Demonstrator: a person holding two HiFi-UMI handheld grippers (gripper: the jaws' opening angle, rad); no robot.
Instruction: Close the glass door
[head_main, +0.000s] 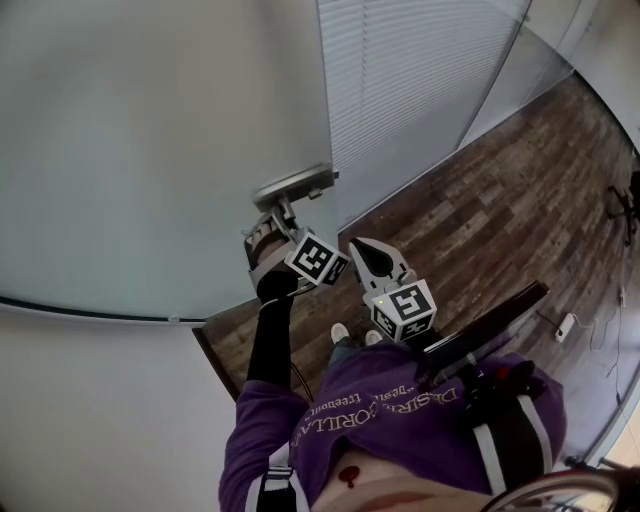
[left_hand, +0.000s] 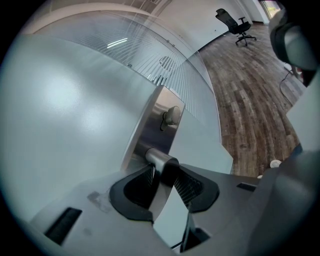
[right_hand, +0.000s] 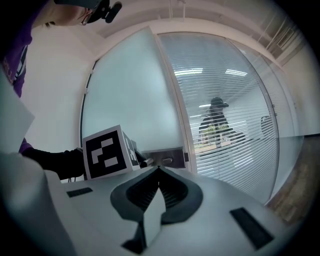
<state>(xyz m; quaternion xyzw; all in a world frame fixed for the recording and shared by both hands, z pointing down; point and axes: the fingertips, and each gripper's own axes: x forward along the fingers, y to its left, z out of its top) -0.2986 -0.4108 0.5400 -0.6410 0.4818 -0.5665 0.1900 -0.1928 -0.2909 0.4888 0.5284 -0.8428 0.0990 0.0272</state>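
Door (head_main: 150, 150): frosted glass, fills the left of the head view. Its free edge runs beside a slatted glass panel (head_main: 420, 80), w/ wood floor (head_main: 500, 200) past it. How far from shut, can't tell from these views. Handle (left_hand: 160, 162) sits on a steel plate (left_hand: 152, 125) at the door's free edge, w/ a small knob (left_hand: 172, 116) beside it on the same plate.

Left gripper (left_hand: 165, 175) is clamped on the handle: the lever lies between the ribbed pads, both pressing its sides. Right gripper (right_hand: 157, 172) has its jaws together w/ nothing in them; it hangs just beside the left one, apart from the door.

Step in hand, as I read it: swing the door to by the handle. To do it well:
- Grip is close to the plate, which is good, less twist. Don't slacken: smooth metal, pads could slide off.
- Move w/ the door's arc, i.e. let the hand follow the hinge circle, not a straight line, else the lever pries vs. the jaws.
- Don't lean down on the lever unless the latch needs it at the end.
- Go slow near the frame. It's glass, so no slam.
- Hold the right gripper clear of the gap betw. door edge and panel: pinch risk. It could steady the plate side if the door drags, but prob. not needed.
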